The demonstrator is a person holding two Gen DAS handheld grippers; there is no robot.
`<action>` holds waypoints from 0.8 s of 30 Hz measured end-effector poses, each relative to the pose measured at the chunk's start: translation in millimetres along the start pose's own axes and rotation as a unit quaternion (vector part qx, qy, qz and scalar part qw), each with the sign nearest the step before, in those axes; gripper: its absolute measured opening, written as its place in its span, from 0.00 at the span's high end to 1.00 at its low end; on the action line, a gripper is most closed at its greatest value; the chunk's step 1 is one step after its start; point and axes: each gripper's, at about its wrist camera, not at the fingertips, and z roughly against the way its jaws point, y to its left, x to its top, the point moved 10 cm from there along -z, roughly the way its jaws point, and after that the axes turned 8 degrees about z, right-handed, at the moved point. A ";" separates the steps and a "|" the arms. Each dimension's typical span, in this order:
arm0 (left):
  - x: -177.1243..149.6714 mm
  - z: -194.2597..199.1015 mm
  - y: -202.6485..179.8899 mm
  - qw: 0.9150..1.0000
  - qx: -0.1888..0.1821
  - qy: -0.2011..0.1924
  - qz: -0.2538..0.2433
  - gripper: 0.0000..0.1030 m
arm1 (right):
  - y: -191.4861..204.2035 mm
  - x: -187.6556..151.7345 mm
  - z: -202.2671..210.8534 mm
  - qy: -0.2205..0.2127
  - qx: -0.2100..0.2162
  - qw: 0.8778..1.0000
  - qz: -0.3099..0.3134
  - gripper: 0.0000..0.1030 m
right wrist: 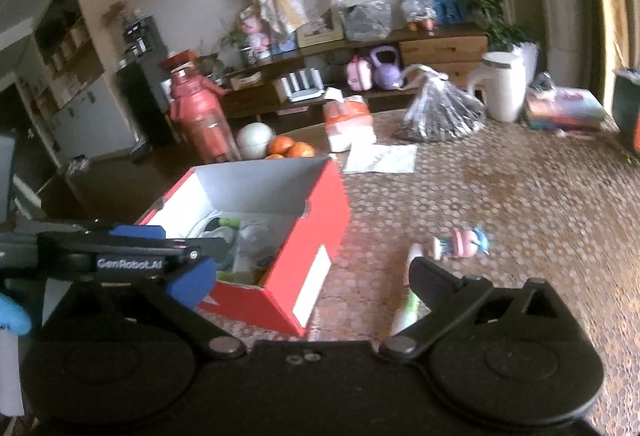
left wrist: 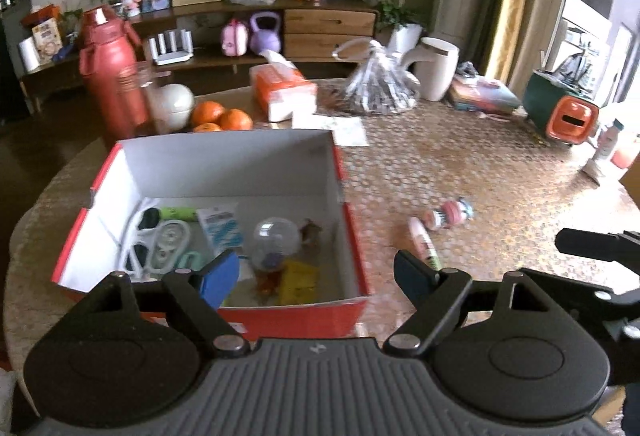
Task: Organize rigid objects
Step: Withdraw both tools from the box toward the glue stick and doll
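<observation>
Red box (left wrist: 352, 320) sits between both grippers' wide, empty jaws, pink tube (left wrist: 424, 242) lying beside it.

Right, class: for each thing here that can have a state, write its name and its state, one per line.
Left gripper: open, empty.
Right gripper: open, empty.
Red box: lidless, partly filled.
Clear ball: inside the box.
Pen: lying on the table.
Pink figurine: lying on its side.

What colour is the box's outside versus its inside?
The box is red outside, white inside. The right wrist view shows it best.
</observation>
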 end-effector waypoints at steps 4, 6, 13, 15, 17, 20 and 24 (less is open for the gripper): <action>-5.0 -4.5 -19.9 1.000 -0.020 0.004 -0.002 0.06 | -20.7 -6.3 3.9 -0.001 -0.014 1.000 -0.013 0.00; -8.7 -7.4 -29.7 1.000 -0.027 0.008 -0.007 0.06 | -31.2 -10.4 5.5 0.001 -0.021 1.000 -0.020 0.00; -19.1 -23.6 -64.9 0.999 -0.033 0.014 -0.027 0.01 | -66.2 -22.2 6.8 0.011 -0.044 0.998 -0.042 0.00; -21.8 -30.0 -72.6 0.999 -0.032 0.017 -0.031 0.01 | -76.3 -24.8 5.2 0.015 -0.048 0.998 -0.050 0.00; -24.4 -37.3 -79.3 0.999 -0.035 0.025 -0.027 0.01 | -86.0 -27.1 4.6 0.018 -0.051 0.997 -0.058 0.00; -29.4 -49.9 -88.6 0.998 -0.041 0.044 -0.021 0.01 | -99.7 -28.6 2.4 0.022 -0.058 0.996 -0.061 0.00; -37.1 -64.5 -102.0 0.997 -0.047 0.064 -0.014 0.01 | -119.8 -26.5 -0.4 0.027 -0.071 0.995 -0.059 0.00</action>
